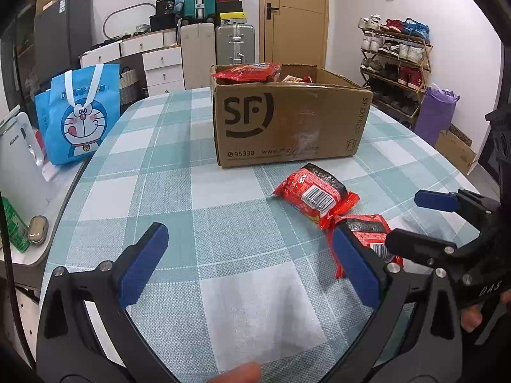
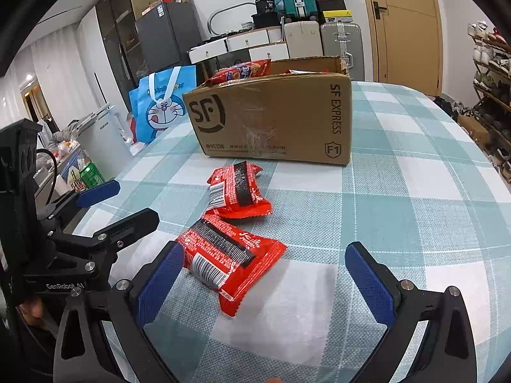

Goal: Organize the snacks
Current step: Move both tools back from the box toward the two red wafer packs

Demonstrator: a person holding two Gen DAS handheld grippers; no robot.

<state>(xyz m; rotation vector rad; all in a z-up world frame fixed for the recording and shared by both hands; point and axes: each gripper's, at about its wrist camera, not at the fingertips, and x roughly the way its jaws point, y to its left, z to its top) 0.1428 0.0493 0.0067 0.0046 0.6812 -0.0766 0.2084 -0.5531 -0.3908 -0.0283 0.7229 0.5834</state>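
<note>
While both grippers are held low over the checked tablecloth, neither one grips anything. The left gripper is spread wide, its blue pads apart over bare cloth, and the same tool is seen at the left edge of the right wrist view, also spread. The right gripper is likewise wide open; its left pad lies just beside the near packet, though whether they touch cannot be told.

Two red snack packets are laid on the cloth in front of the box. The near packet is seen with its barcode end toward the right gripper, and in the left wrist view it is partly hidden behind the left gripper's right pad. The far packet is placed between the near one and the box, and the two packets' crimped ends meet or overlap. More red packets are seen sticking up inside the open box, at its left end.

Beyond the table's left edge, a blue cartoon bag is stood upright.
</note>
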